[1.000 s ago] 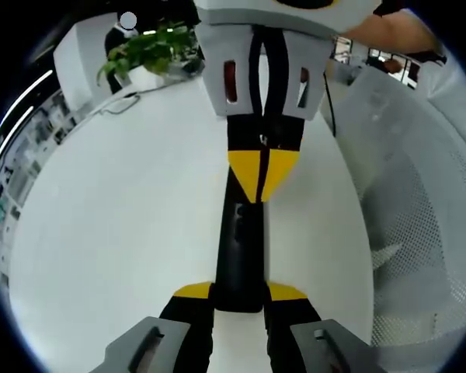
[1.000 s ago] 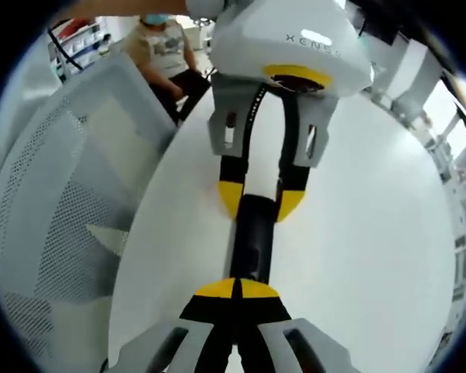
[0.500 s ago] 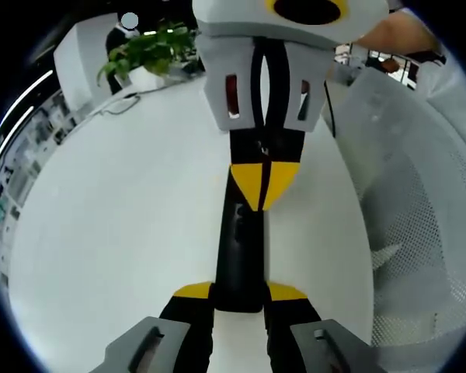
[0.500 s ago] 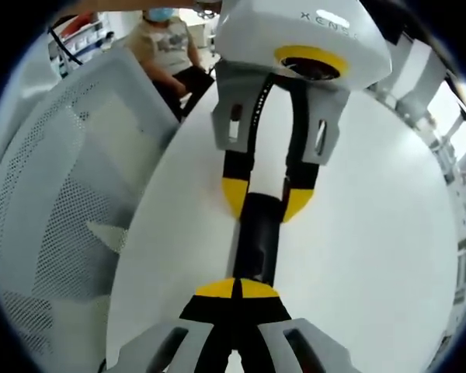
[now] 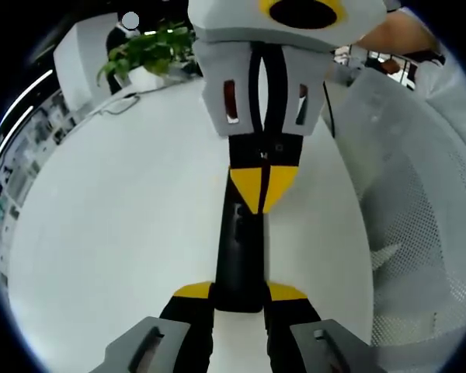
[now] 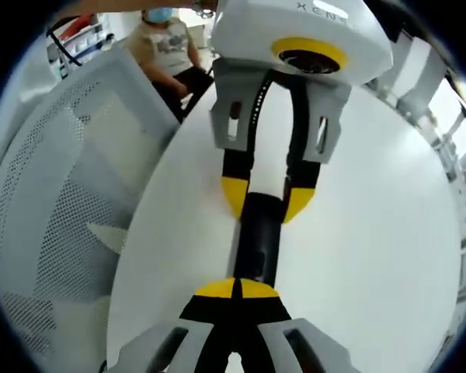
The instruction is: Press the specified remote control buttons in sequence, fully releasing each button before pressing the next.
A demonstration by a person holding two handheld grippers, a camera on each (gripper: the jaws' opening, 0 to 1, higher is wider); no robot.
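We are gripping the near end of the black remote (image 5: pixel 240 249) with the left gripper (image 5: pixel 240 293), its yellow-tipped jaws clamping the remote's sides. We are bringing the right gripper (image 5: pixel 262 186) in from the far side, jaws pinched together with nothing between them, tips pointing down onto the remote's upper face. In the right gripper view, the right gripper (image 6: pixel 237 288) is sitting over one end of the remote (image 6: pixel 259 241) while the left gripper (image 6: pixel 266 204) is holding the other. The remote is lying on the white table (image 5: pixel 124 217), beside a mesh chair (image 5: pixel 419 225); a plant (image 5: pixel 144 50) is standing at the far edge.
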